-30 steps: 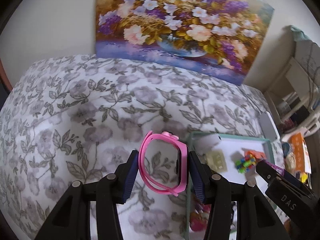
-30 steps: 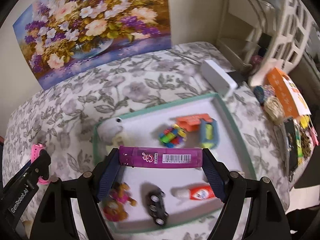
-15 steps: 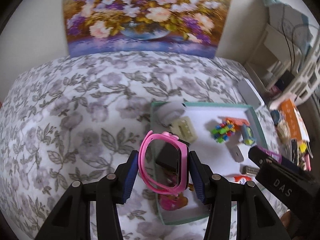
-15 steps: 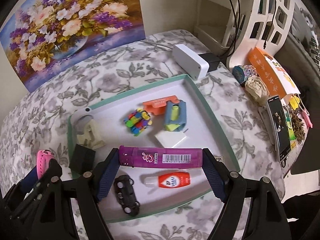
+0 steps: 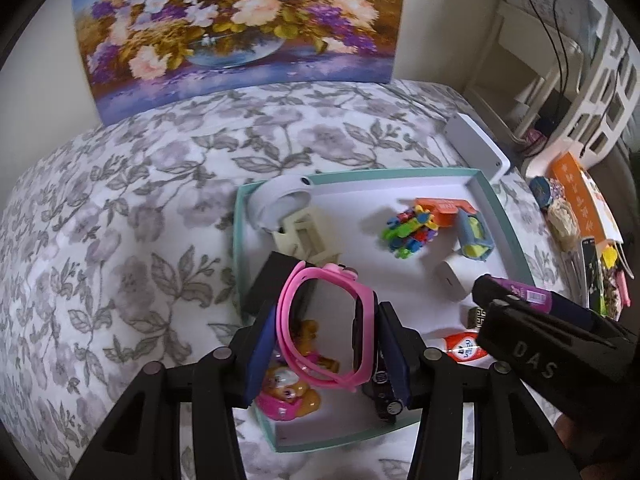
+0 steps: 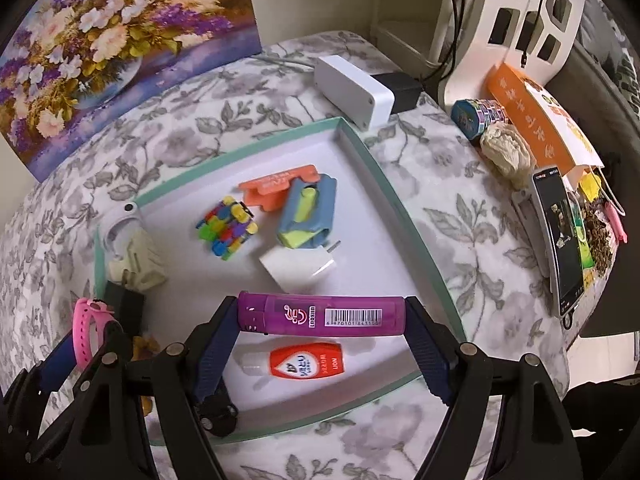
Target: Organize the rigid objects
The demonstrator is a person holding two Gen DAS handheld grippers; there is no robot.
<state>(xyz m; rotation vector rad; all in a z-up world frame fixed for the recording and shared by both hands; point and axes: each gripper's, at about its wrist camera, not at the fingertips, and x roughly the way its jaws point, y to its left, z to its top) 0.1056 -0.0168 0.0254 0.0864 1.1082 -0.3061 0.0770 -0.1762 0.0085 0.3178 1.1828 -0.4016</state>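
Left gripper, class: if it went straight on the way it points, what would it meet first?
Probably the black box in the tray, just beyond the pink watch held by the left gripper; depth is uncertain.

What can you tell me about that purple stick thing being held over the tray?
The purple lighter is a smooth, translucent-looking plastic cylinder with a white barcode label and white logo print. It lies crosswise, gripped end to end between the right tongs, above the white tray, over a red-and-white tube.

"DAS" on right tool [image 5: 532, 356]; lighter [image 6: 320, 314] barcode
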